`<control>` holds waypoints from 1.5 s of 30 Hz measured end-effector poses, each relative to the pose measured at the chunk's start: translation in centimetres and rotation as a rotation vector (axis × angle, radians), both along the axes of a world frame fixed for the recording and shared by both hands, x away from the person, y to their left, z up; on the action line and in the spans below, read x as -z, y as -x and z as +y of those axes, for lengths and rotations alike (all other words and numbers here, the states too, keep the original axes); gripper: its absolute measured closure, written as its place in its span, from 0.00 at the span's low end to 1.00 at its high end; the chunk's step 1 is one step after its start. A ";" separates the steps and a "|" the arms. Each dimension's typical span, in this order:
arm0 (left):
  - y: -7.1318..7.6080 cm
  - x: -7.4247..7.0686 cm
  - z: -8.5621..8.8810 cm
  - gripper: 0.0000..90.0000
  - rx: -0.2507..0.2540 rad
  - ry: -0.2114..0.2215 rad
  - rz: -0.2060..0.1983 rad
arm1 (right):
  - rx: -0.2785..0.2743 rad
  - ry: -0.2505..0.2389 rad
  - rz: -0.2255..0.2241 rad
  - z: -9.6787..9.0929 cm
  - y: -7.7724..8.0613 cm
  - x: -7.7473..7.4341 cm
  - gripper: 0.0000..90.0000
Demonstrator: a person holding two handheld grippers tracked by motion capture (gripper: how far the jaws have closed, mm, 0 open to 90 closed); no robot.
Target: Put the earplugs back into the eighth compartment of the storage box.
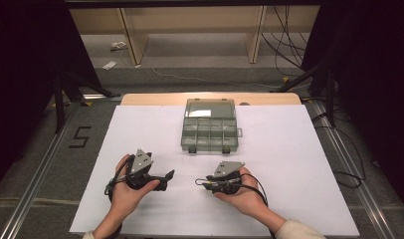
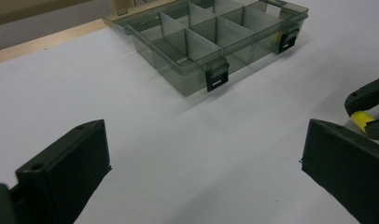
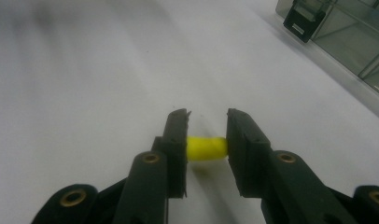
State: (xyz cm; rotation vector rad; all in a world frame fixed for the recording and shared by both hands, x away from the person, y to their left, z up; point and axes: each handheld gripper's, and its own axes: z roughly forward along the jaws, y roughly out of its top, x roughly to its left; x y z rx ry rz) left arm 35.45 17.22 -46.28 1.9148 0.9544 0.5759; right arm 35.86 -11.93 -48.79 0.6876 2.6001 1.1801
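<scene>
A small yellow cylinder (image 3: 205,148) sits crosswise between the two black jaws of my right gripper (image 3: 207,116), and both pads press on its ends. In the left gripper view the same yellow cylinder (image 2: 361,119) shows at the far right, inside the right gripper (image 2: 370,109). My left gripper (image 2: 204,135) stands wide open over the white sheet with nothing between its jaws. In the high view the left gripper (image 1: 165,178) and the right gripper (image 1: 200,182) point toward each other near the table's front. A clear grey compartment box (image 1: 210,127) lies open behind them, and its compartments look empty.
A white sheet (image 1: 289,149) covers the wooden table (image 1: 155,98). The box (image 2: 211,42) has black latches on its front wall, and its lid lies back flat. Cables and shelf legs stand on the floor beyond the table.
</scene>
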 end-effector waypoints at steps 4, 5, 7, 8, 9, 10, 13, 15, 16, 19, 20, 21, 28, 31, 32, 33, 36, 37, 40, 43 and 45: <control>0.0 0.0 0.0 0.00 0.000 -0.001 0.000 | 0.005 -0.004 -0.003 -0.1 -0.1 -0.2 0.79; 0.0 0.0 0.0 0.00 -0.001 0.001 0.000 | 0.004 -0.005 -0.004 -0.1 -0.1 -0.3 0.79; 0.0 0.0 0.0 0.01 -0.002 0.001 -0.001 | 0.009 -0.008 -0.006 -0.2 -0.2 -0.4 0.79; 0.0 0.0 0.0 0.01 -0.002 0.002 -0.001 | 0.009 -0.012 -0.009 -0.3 -0.2 -0.5 0.79; 0.0 0.0 0.0 0.01 -0.002 0.002 -0.001 | 0.011 -0.013 -0.010 -0.3 -0.2 -0.6 0.79; 0.0 0.0 0.0 0.01 -0.002 0.001 -0.001 | 0.015 -0.014 -0.009 -0.3 -0.3 -0.7 0.79; 0.0 0.0 0.0 0.01 -0.002 0.002 -0.002 | 0.022 -0.022 -0.016 -0.5 -0.4 -0.9 0.79; 0.0 0.0 0.0 0.00 -0.001 0.001 0.000 | 0.025 -0.026 -0.020 -0.6 -0.5 -1.1 0.79; 0.0 0.0 0.0 0.01 -0.001 0.002 0.000 | 0.030 -0.026 -0.020 -0.6 -0.5 -1.2 0.79; 0.0 0.0 0.0 0.00 -0.003 0.004 -0.002 | 0.033 -0.030 -0.024 -0.7 -0.6 -1.3 0.79; 0.0 0.0 0.0 0.00 -0.002 0.003 -0.001 | 0.033 -0.031 -0.026 -0.7 -0.6 -1.4 0.79; 0.0 0.0 0.0 0.01 -0.001 0.002 0.000 | 0.034 -0.032 -0.026 -0.7 -0.6 -1.4 0.79; 0.0 0.0 0.0 0.01 -0.002 0.002 -0.002 | 0.042 -0.039 -0.034 -0.9 -0.8 -1.7 0.80; 0.0 0.0 0.0 0.00 0.000 0.000 0.000 | 0.048 -0.042 -0.035 -1.0 -0.8 -1.9 0.80; 0.0 0.0 0.0 0.00 -0.001 0.000 0.000 | 0.051 -0.042 -0.034 -1.1 -0.9 -1.9 0.80; 0.0 0.0 0.0 0.01 -0.001 0.001 0.000 | 0.051 -0.044 -0.036 -1.1 -0.9 -2.0 0.80; 0.0 0.0 0.0 0.00 -0.001 0.001 0.000 | 0.058 -0.047 -0.037 -1.2 -1.0 -2.1 0.80; 0.0 0.0 0.0 0.00 -0.001 0.001 0.000 | 0.058 -0.048 -0.039 -1.2 -1.0 -2.2 0.80; 0.0 0.0 0.0 0.00 0.000 0.001 0.000 | 0.060 -0.051 -0.043 -1.3 -1.1 -2.3 0.80; 0.0 0.0 0.0 0.00 0.000 0.000 -0.001 | 0.067 -0.054 -0.043 -1.4 -1.2 -2.3 0.80; 0.0 0.0 0.0 0.00 0.000 0.001 -0.001 | 0.067 -0.054 -0.044 -1.4 -1.2 -2.4 0.80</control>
